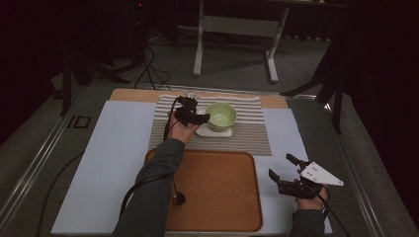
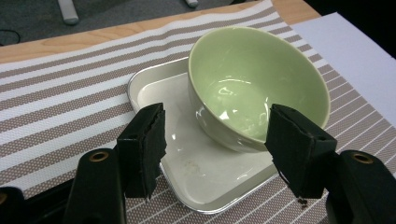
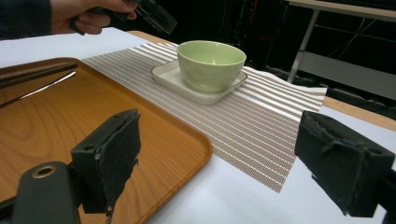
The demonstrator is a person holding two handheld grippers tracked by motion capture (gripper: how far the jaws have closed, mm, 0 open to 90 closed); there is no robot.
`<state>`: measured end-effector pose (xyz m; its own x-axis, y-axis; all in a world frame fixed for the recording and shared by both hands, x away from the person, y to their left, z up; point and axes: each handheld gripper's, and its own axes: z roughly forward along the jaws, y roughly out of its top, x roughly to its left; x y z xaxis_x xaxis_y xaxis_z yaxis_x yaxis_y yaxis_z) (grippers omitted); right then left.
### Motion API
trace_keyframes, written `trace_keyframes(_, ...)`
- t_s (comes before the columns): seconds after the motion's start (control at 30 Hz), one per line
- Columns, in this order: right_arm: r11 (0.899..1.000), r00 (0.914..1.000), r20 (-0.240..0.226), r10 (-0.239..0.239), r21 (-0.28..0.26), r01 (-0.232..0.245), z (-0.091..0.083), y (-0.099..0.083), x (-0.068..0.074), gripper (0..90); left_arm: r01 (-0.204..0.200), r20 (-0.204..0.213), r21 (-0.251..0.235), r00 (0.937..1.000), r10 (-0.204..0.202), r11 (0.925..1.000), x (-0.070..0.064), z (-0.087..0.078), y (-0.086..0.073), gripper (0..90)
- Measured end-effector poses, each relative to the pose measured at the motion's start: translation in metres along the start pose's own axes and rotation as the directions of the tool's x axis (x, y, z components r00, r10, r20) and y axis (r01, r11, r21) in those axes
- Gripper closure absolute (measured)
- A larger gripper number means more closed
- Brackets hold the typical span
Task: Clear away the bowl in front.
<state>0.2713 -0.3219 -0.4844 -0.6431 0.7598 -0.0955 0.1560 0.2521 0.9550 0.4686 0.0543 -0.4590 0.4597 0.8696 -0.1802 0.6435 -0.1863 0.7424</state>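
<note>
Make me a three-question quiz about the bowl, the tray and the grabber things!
1. Where does the bowl sit?
A on the wooden tray
B on the white dish
C on the floor

2. What colour is the bowl?
A red
B blue
C light green

3. How is the left hand-held gripper?
A open near the bowl
B shut on the bowl
C lying on the tray

Answers: 1 B, it rests in the white dish on the striped mat. 2 C, its glaze is pale green. 3 A, its jaws stand apart, nothing between them.
</note>
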Motion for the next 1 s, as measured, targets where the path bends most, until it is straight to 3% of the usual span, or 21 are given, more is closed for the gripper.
trace_keyframes(0.47, 1.000, 0.9999, 0.001, 0.012, -0.003, -0.012, 0.001, 0.000, -0.001, 13.8, 0.023, -0.022, 0.054, 0.9995, -0.022, 0.9983, -0.003, 0.027, 0.003, 42.0)
trace_keyframes(0.83, 1.000, 0.9999, -0.005, 0.016, -0.008, -0.016, 0.002, 0.000, -0.002, 13.9, 0.045, -0.012, 0.099, 0.9990, -0.044, 0.9941, -0.008, 0.046, 0.004, 52.1)
trace_keyframes(1.0, 1.000, 0.9998, -0.005, 0.020, -0.014, -0.020, 0.001, 0.000, -0.004, 13.8, 0.084, -0.025, 0.114, 0.9964, -0.081, 0.9899, -0.006, 0.055, 0.007, 56.0)
